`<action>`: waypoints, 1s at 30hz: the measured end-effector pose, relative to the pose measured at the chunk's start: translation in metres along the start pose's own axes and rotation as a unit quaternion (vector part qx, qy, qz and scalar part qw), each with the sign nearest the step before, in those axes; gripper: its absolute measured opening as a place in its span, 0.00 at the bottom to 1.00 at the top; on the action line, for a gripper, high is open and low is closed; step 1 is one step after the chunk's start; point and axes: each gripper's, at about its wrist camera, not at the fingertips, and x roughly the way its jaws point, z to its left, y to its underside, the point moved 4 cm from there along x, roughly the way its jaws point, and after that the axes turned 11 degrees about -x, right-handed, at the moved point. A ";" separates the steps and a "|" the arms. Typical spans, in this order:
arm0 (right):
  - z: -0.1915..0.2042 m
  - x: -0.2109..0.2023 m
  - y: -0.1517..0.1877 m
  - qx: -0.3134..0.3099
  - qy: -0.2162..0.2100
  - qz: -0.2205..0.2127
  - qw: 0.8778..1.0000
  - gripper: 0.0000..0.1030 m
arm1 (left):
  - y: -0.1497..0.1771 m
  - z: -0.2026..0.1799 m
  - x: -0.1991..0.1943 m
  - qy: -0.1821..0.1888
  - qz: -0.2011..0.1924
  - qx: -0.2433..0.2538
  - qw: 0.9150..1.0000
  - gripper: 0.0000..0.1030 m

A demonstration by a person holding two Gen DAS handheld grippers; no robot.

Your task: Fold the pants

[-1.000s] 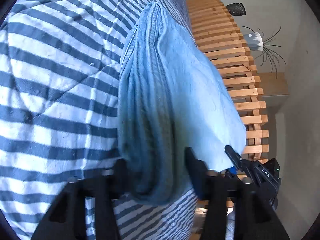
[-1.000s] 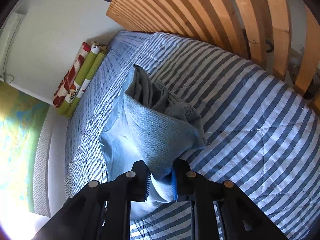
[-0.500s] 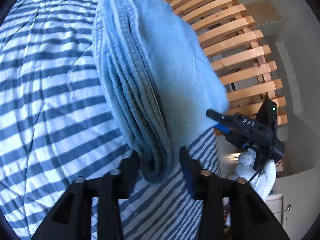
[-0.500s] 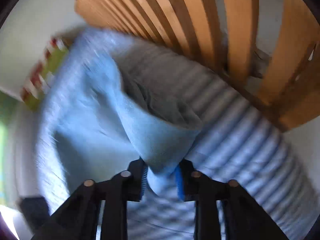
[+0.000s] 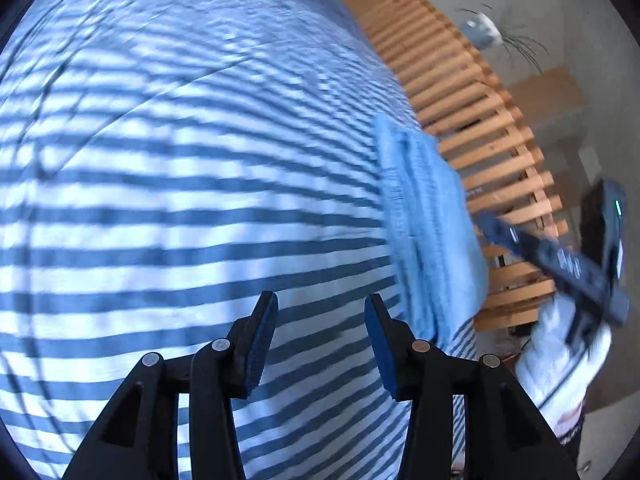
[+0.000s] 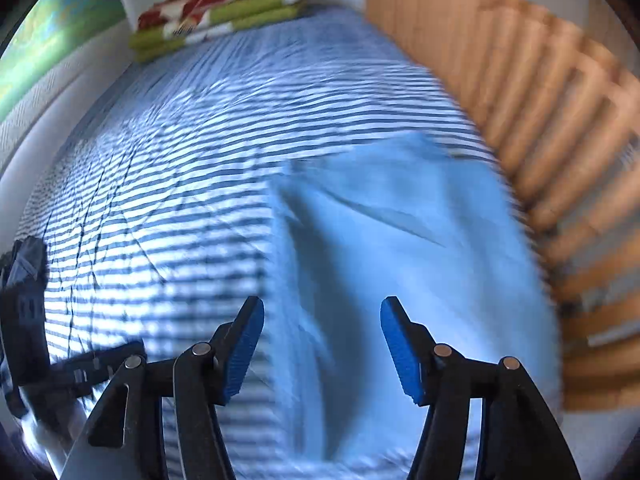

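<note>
Your pants (image 6: 400,240) lie folded flat on the striped bedspread (image 6: 180,168), near the bed's edge by the wooden slats (image 6: 540,128); one pair, light blue denim, soft and blurred in the right wrist view; from the left wrist view the pants (image 5: 428,216) show as a stacked bundle w/ several layered fold edges, lying on the bedspread (image 5: 160,200).

Your left gripper (image 5: 320,340) has its jaws opening, nothing between them, only stripes below; black arms, two blue ribbed pads. Your right gripper (image 6: 322,344) is also opening, pads not pressing anything; pants lie beneath the gap, not held. From the left view the right gripper (image 5: 560,260) shows blurred, held in a white-gloved hand (image 5: 560,356); small white lettering on its arm, too smeared to read; a green light on its body.

Bedspread is quilted, blue & white stripes, creased. Slats are light wood, many, evenly spaced. At the far end of the bed: folded blankets (image 6: 216,12), green plus red-and-white, stacked against the wall.
</note>
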 end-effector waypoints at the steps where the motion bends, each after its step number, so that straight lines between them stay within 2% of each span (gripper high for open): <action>1: 0.007 0.011 -0.014 -0.009 0.013 0.007 1.000 0.55 | -0.001 0.005 -0.001 -0.003 0.001 0.001 1.000 0.47; 5: 0.037 0.058 -0.046 -0.044 0.069 0.044 0.996 0.55 | -0.006 0.028 -0.011 -0.033 -0.020 0.015 0.999 0.47; 7: 0.045 0.082 -0.059 -0.060 0.124 0.070 0.988 0.56 | -0.009 0.039 -0.016 -0.026 -0.021 0.007 0.999 0.47; 9: 0.041 0.107 -0.061 -0.058 0.158 0.111 0.980 0.57 | -0.011 0.038 -0.015 -0.032 -0.020 0.021 0.999 0.47; 11: 0.040 0.119 -0.064 -0.069 0.186 0.123 0.972 0.57 | -0.007 0.047 -0.021 -0.036 -0.018 0.033 0.999 0.47; 12: 0.038 0.121 -0.065 -0.078 0.209 0.123 0.967 0.55 | -0.007 0.047 -0.021 -0.039 -0.015 0.039 0.998 0.47; 13: 0.036 0.121 -0.066 -0.076 0.217 0.120 0.966 0.44 | -0.007 0.046 -0.021 -0.041 -0.014 0.042 0.998 0.47; 15: 0.023 0.113 -0.069 -0.046 0.196 0.107 0.974 0.30 | -0.008 0.041 -0.018 -0.045 -0.008 0.050 0.998 0.47; 16: 0.017 0.106 -0.069 -0.035 0.187 0.100 0.977 0.13 | -0.009 0.040 -0.017 -0.044 -0.004 0.051 0.998 0.47; 18: 0.002 0.084 -0.067 -0.010 0.155 0.070 0.985 0.12 | -0.013 0.035 -0.015 -0.042 0.000 0.048 0.998 0.47; 22: -0.024 0.027 -0.060 0.010 0.152 0.010 0.988 0.12 | -0.029 0.024 -0.011 -0.042 -0.007 0.052 0.998 0.47; 24: -0.041 0.008 -0.053 0.037 0.134 -0.005 0.990 0.12 | -0.038 0.011 -0.004 -0.023 -0.001 0.049 0.999 0.47; 27: -0.055 -0.005 -0.043 0.051 0.129 -0.016 0.990 0.12 | -0.055 -0.027 0.019 -0.005 -0.002 0.072 0.997 0.48; 30: -0.062 -0.016 -0.035 0.068 0.111 -0.038 0.991 0.12 | -0.077 -0.065 0.056 0.009 -0.001 0.088 0.996 0.54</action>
